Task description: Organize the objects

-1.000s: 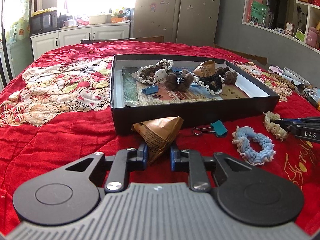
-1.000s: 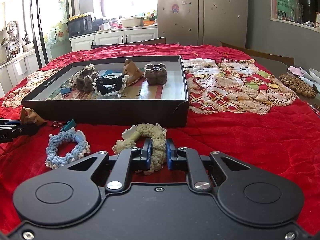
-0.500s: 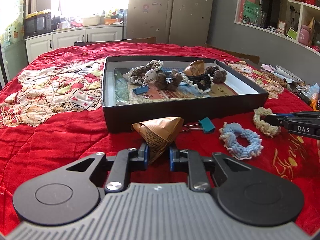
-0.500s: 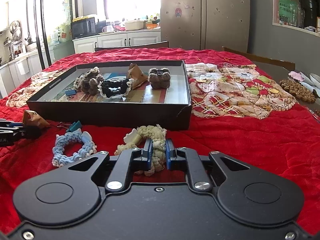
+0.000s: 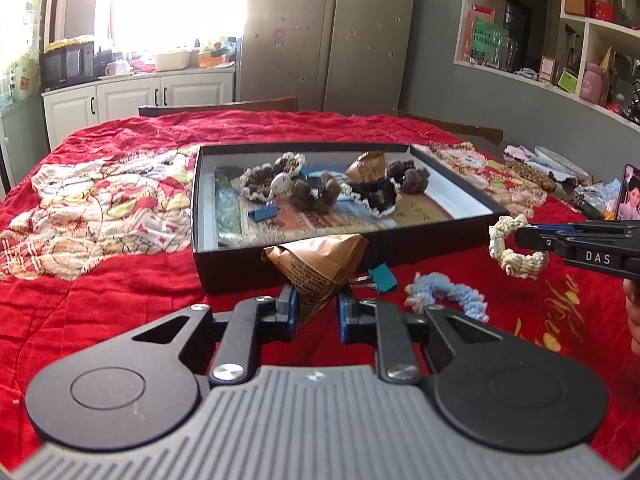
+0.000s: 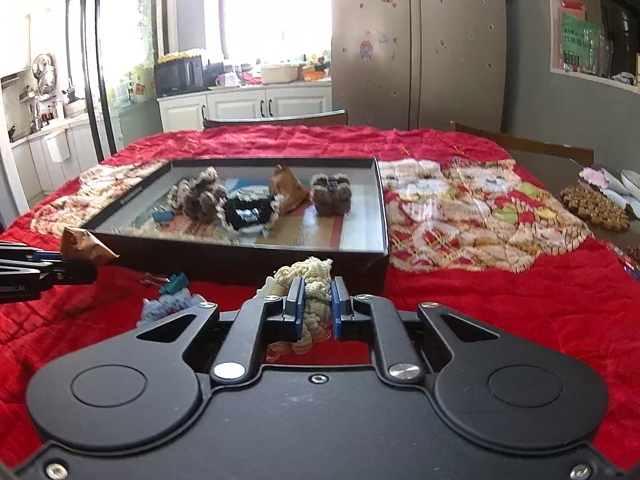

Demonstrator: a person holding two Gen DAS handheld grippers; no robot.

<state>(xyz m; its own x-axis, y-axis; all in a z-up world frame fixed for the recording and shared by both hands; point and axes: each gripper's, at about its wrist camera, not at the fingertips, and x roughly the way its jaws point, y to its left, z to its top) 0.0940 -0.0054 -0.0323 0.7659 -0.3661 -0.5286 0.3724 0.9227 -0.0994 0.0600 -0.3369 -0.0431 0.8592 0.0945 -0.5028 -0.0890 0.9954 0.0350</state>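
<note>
My left gripper (image 5: 316, 312) is shut on a brown paper pyramid packet (image 5: 320, 266) and holds it above the red cloth, just in front of the black box (image 5: 236, 272). My right gripper (image 6: 314, 312) is shut on a cream crocheted scrunchie (image 6: 310, 280), lifted off the cloth; it also shows in the left wrist view (image 5: 514, 246). The box holds several scrunchies, a second brown packet (image 5: 370, 166) and a blue binder clip (image 5: 264, 213). A light blue scrunchie (image 5: 448, 300) and a teal binder clip (image 5: 382, 278) lie on the cloth in front of the box.
The red quilted cloth (image 5: 100, 300) covers the table. A wooden bead mat (image 6: 594, 208) and a phone (image 5: 628, 198) lie at the right edge. Chair backs stand beyond the far edge.
Both grippers have risen with their loads. The cream scrunchie has left the cloth. The packet now sits higher, level with the box's front wall.
</note>
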